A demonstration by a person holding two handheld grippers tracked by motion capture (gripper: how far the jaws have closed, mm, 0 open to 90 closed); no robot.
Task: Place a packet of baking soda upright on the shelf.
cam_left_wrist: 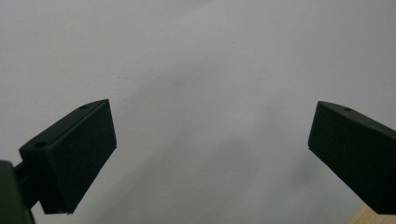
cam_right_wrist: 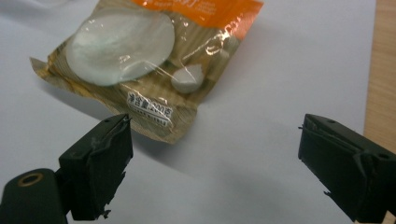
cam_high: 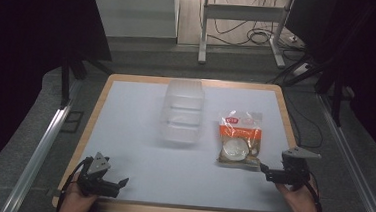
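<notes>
My right gripper (cam_right_wrist: 215, 163) hangs with jaws wide just short of the snack packet (cam_right_wrist: 154, 60), which lies flat beside the clear plastic container (cam_high: 182, 110). I may skid it; crinkly film offers little edge. Left gripper (cam_left_wrist: 210, 158) gapes, empty.

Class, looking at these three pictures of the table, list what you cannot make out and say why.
- Clear plastic box: high view, blurred; whether anything is inside cannot be told.
- Snack bag: right gripper view, top cut off by the upper edge; its small print is too small to read.
- Left gripper: high view, too small to judge its jaws.
</notes>
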